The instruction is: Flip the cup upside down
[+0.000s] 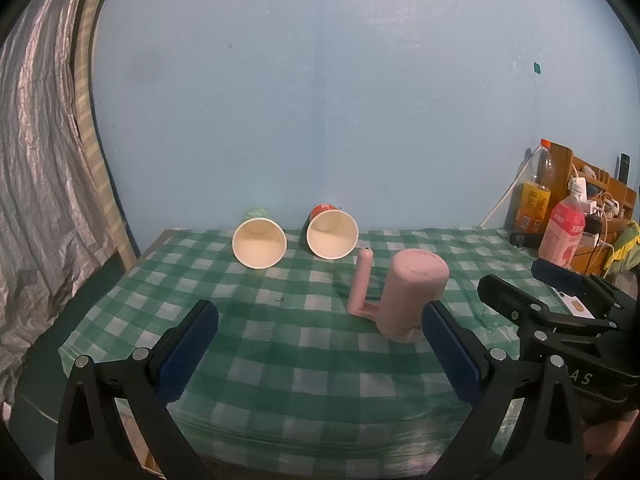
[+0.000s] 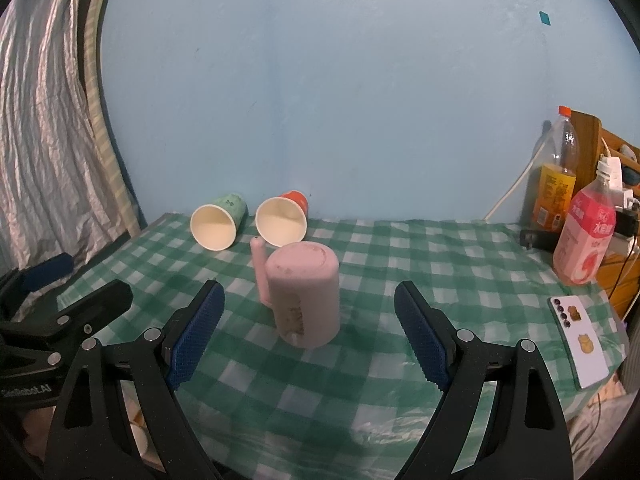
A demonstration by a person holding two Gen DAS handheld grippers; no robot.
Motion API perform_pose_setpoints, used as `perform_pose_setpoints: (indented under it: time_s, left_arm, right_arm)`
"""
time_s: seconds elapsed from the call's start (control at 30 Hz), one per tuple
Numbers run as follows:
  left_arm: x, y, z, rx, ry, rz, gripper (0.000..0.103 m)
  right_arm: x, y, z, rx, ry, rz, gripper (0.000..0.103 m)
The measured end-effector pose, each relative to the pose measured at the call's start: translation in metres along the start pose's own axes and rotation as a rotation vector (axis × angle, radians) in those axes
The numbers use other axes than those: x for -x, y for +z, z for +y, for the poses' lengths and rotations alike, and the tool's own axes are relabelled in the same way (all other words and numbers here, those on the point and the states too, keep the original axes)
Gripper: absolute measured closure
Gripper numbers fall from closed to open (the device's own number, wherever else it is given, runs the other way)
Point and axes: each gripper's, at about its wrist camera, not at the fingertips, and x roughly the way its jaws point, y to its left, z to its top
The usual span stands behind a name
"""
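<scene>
A pink plastic cup [image 1: 412, 292] with a long side handle [image 1: 360, 280] stands upside down on the green checked tablecloth [image 1: 300, 352]; it also shows in the right wrist view [image 2: 306, 292]. My left gripper [image 1: 320, 312] is open and empty, with the cup just inside its right finger. My right gripper [image 2: 308, 300] is open and empty, the cup standing just beyond and between its fingers, untouched. The right gripper shows in the left wrist view [image 1: 560, 300]. The left gripper shows in the right wrist view [image 2: 60, 300].
Two paper cups lie on their sides at the back, one green [image 1: 259, 242] and one red [image 1: 332, 234], mouths toward me. Bottles [image 2: 584, 236] and a wooden rack [image 2: 612, 184] stand at the right. A phone [image 2: 580, 340] lies at the right edge. A curtain [image 1: 36, 200] hangs at the left.
</scene>
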Motion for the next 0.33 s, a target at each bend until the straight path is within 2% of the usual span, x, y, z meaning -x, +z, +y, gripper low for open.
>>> perform_pose_setpoints:
  time_s: [0.33]
  left_arm:
    - [-0.0005, 0.0005, -0.0018, -0.017, -0.016, 0.001, 0.0]
  right_arm:
    - [-0.0014, -0.0008, 0.0005, -0.003, 0.009, 0.005, 0.017]
